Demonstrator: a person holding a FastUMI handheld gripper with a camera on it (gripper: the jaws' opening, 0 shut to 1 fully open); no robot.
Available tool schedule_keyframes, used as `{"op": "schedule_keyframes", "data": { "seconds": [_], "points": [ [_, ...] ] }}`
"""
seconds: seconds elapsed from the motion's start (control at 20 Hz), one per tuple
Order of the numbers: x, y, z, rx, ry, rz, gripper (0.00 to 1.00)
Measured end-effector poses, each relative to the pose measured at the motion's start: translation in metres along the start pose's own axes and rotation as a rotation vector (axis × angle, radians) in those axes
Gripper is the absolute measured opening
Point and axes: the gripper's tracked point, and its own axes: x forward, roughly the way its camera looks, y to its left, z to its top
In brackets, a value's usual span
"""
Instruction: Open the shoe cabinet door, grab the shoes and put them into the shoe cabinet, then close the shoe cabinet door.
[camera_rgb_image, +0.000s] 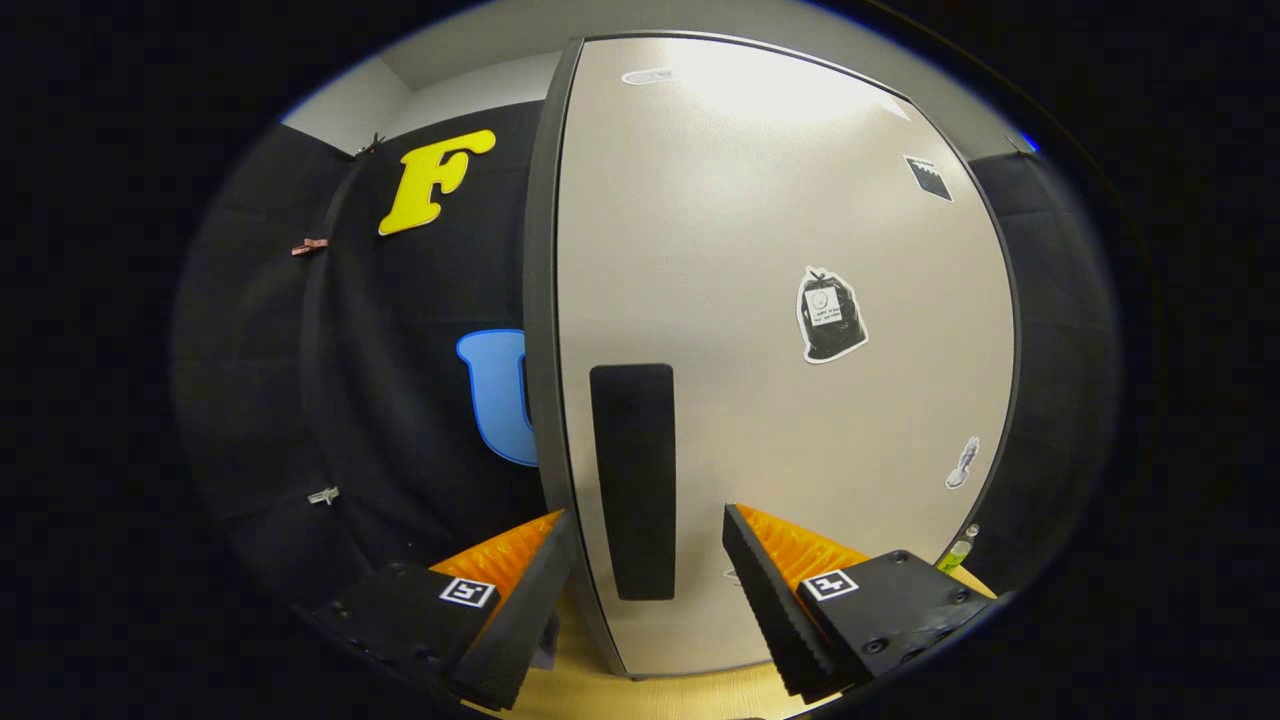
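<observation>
The gripper has its fingers spread wide, gripping nothing. Between them stands the pale cabinet door with its black handle.

Black cloth wall hung behind and to the left, draped in soft folds, with small clips pinned along a seam. Above the cloth, a pale grey wall meeting a lighter ceiling at a corner. More dark cloth on the right side. Bright overhead light, glaring at the top of the scene. Pale wooden surface below, light yellow in tone. Near its right edge, a small green-capped bottle, perhaps a spray, too small to tell.
</observation>
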Motion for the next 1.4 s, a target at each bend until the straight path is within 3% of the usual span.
{"op": "schedule_keyframes", "data": {
  "seconds": [0.15, 0.3, 0.4, 0.55, 0.6, 0.7, 1.4],
  "points": [
    [0.004, -0.001, 0.003, 0.000, -0.017, -0.013, 0.79],
    [0.006, -0.003, 0.001, -0.008, -0.015, -0.028, 0.79],
    [0.007, -0.003, 0.001, -0.008, -0.016, -0.033, 0.48],
    [0.003, -0.001, 0.003, -0.017, -0.024, -0.025, 0.49],
    [0.008, 0.001, 0.000, -0.015, -0.019, -0.026, 0.38],
    [0.007, 0.001, -0.001, -0.016, -0.017, -0.020, 0.34],
    [-0.054, -0.002, 0.003, -0.036, 0.021, 0.033, 0.34]
  ]
}}
